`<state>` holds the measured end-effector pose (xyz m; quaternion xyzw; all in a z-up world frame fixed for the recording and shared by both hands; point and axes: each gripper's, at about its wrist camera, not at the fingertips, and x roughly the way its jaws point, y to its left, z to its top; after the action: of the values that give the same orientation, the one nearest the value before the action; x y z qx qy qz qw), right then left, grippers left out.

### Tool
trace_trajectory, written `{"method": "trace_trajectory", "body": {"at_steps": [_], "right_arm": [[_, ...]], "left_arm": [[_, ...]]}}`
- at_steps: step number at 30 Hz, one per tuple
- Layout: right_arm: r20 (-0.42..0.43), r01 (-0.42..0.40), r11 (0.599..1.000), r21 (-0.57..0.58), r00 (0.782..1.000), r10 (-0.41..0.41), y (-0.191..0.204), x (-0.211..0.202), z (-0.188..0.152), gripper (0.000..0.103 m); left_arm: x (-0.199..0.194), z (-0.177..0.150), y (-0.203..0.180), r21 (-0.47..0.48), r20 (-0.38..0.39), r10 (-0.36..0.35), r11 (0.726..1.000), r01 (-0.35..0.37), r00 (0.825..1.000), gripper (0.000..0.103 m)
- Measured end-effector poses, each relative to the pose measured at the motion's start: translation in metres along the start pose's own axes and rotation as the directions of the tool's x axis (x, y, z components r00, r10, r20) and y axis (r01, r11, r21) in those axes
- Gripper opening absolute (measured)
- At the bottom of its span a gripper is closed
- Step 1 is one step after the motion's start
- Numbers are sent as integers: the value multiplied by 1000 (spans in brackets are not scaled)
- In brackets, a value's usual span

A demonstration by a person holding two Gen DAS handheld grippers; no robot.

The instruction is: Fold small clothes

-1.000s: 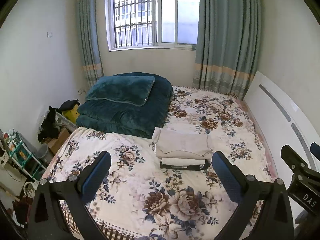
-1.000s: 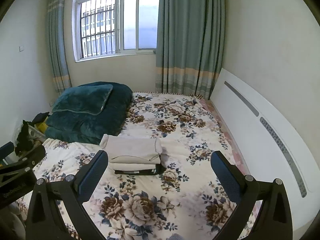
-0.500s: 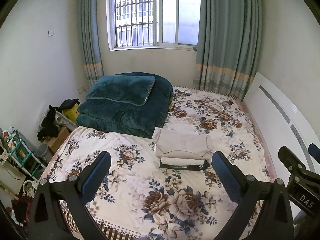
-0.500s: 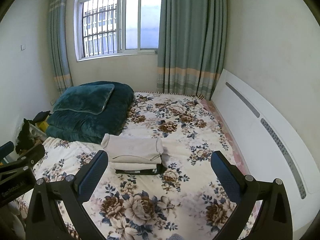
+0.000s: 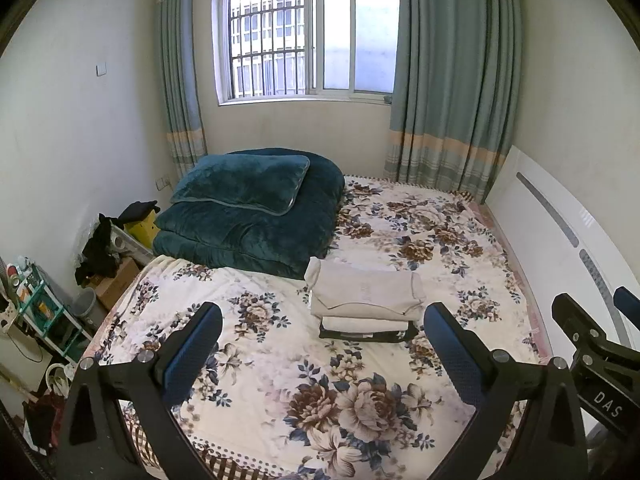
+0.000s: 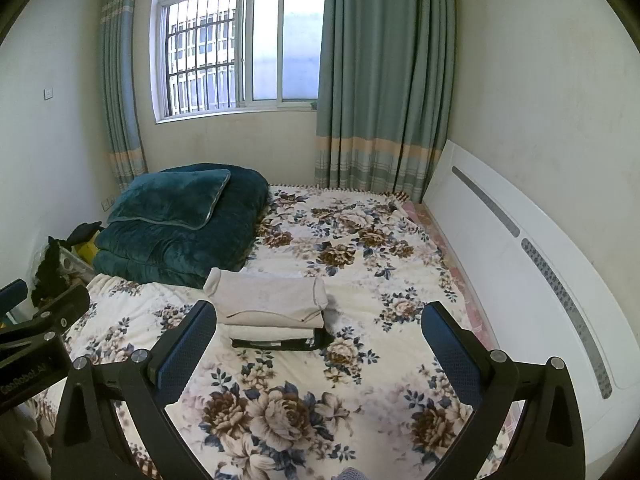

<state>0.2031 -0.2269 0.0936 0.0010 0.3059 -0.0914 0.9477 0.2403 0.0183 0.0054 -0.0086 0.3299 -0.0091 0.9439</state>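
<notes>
While both tools hang above the near end of the bed, the left gripper (image 5: 322, 350) and the right gripper (image 6: 320, 346) each have their jaws spread wide with nothing between them. The stack of folded clothes (image 5: 364, 300) lies mid-bed on the floral bedspread (image 5: 280, 364): beige garments on top, a dark one at the bottom. Just beyond it to the left sits a folded teal quilt (image 5: 256, 224) topped by a matching pillow (image 5: 244, 184). A white headboard (image 6: 520, 272) runs along the right side.

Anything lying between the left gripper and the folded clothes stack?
Nothing: in the left wrist view only bare floral bedspread separates the open left gripper from the folded clothes stack.
</notes>
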Motion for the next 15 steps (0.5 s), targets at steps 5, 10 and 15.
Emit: {"method": "trace_trajectory", "body": {"at_steps": [5, 10, 15], "right_arm": [[1, -2, 1000, -1, 1000, 2, 1, -1, 1, 103], [-1, -2, 1000, -2, 1000, 2, 1, 0, 0, 103], [0, -9, 1000, -6, 1000, 9, 6, -2, 5, 103]], "left_arm": [[-3, 0, 0, 2, 3, 4, 1000, -4, 1000, 103], [-4, 0, 1, 2, 3, 4, 1000, -4, 1000, 103], [-5, -1, 1, 1, 5, 6, 1000, -6, 1000, 103]]}}
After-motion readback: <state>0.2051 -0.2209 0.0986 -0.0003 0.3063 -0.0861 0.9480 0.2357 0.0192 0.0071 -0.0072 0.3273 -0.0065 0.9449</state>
